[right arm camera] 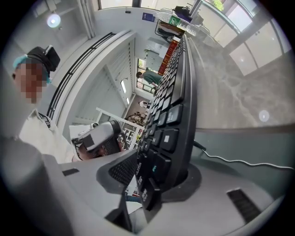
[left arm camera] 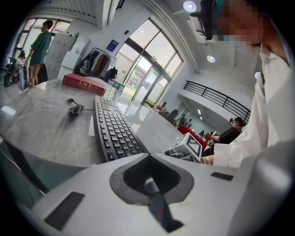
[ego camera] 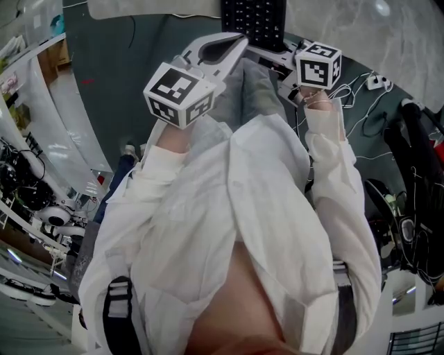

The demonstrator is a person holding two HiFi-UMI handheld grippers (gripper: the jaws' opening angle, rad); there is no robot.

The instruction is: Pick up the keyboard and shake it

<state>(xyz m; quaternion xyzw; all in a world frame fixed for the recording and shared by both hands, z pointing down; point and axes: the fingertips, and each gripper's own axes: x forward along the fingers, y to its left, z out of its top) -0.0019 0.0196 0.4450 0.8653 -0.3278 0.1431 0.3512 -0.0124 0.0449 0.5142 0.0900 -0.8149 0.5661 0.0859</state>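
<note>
A black keyboard (ego camera: 253, 21) lies on a grey marble table (ego camera: 395, 41), its near end at the table's edge. In the right gripper view that end of the keyboard (right arm camera: 173, 110) stands between the jaws of my right gripper (right arm camera: 152, 173): the ribbed pad lies against the keys and the other jaw against the underside. My right gripper (ego camera: 283, 59) reaches in from the right in the head view. My left gripper (ego camera: 232, 43) is shut and holds nothing; it hangs just short of the keyboard (left arm camera: 113, 131), with its own jaws (left arm camera: 151, 183) closed together.
A coiled black cable (left arm camera: 73, 110) and a red book (left arm camera: 85, 83) lie on the table left of the keyboard. Cables and a power strip (ego camera: 371, 83) lie on the floor at right. A person (left arm camera: 39, 46) stands far back; another person (left arm camera: 230, 133) sits beyond.
</note>
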